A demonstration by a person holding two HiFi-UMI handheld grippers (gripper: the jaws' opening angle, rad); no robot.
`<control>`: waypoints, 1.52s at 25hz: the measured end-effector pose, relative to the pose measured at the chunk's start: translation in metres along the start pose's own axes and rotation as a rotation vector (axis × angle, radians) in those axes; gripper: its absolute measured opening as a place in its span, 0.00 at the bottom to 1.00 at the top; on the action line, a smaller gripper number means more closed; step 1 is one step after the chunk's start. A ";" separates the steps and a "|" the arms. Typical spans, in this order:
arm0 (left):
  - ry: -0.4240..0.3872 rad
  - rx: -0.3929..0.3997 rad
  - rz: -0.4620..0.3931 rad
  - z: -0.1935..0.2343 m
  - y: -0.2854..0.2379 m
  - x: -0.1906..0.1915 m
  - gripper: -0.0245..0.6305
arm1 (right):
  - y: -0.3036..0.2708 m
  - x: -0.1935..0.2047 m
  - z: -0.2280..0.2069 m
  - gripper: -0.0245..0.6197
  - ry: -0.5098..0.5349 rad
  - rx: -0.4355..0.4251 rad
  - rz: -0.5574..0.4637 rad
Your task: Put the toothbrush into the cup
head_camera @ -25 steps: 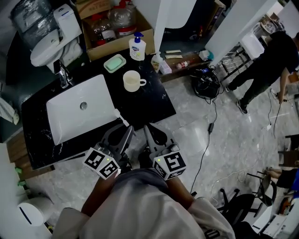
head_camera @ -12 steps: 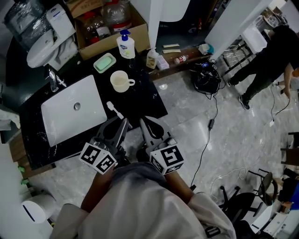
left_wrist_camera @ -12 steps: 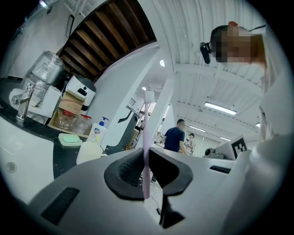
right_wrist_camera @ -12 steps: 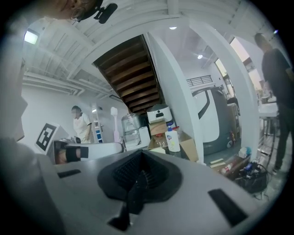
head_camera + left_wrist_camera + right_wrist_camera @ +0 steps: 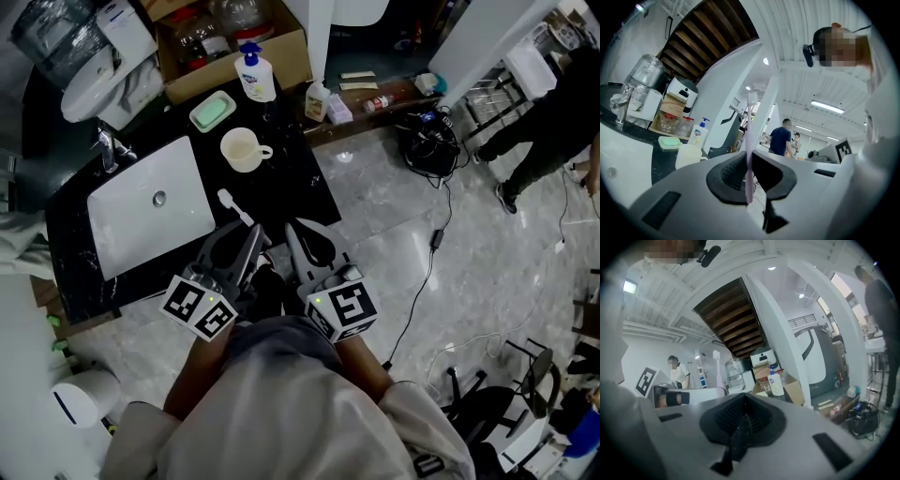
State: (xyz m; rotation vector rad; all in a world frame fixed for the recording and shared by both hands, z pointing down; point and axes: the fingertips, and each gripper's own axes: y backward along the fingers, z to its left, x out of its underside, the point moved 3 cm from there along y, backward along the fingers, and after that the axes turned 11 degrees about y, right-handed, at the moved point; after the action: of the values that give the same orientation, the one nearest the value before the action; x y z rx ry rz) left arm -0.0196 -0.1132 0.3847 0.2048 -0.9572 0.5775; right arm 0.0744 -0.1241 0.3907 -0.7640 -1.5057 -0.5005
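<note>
the left claw (image 5: pixel 749 187) is clamped on the toothbrush (image 5: pixel 750 140): its two dark pads press the pale handle from either side, and the brush stands straight out past the jaw tips with the bristle head at the far end. in the head view the brush head hangs over the black counter (image 5: pixel 298 192), just ahead of the left claw and close to the right edge of the white sink (image 5: pixel 127 220), which lies to that claw's left.

the cup (image 5: pixel 242 150) stands upright on the counter farther ahead of the left claw, beyond the brush head and apart from it, with its handle turned to the right. past the cup, farther from the claw, lie a green soap dish (image 5: pixel 213 112) and a pump bottle (image 5: pixel 254 80), with a cardboard box (image 5: pixel 286 52) behind them.

the right claw (image 5: pixel 740 425) is held just beside the left one, on its right, and a little nearer the person. its pads are pressed together with nothing between them. from its own view the toothbrush shows off to its left, upright against the pale wall.

well to the right of both claws a person in dark clothes (image 5: pixel 553 122) stands on the grey floor.
</note>
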 end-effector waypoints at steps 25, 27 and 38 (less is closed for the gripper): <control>0.005 -0.004 -0.054 0.063 -0.031 -0.049 0.10 | -0.061 -0.004 -0.008 0.05 0.036 -0.020 0.080; -0.001 -0.003 -0.061 0.072 -0.035 -0.055 0.10 | -0.068 -0.007 -0.007 0.05 0.045 -0.014 0.082; -0.053 -0.026 -0.110 0.125 -0.054 -0.090 0.10 | -0.108 -0.013 -0.005 0.05 0.073 0.025 0.097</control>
State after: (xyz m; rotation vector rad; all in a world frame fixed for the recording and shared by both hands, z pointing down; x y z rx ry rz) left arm -0.1182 -0.2431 0.3866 0.2494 -0.9980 0.4601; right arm -0.0001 -0.2029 0.3926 -0.7869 -1.3984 -0.4317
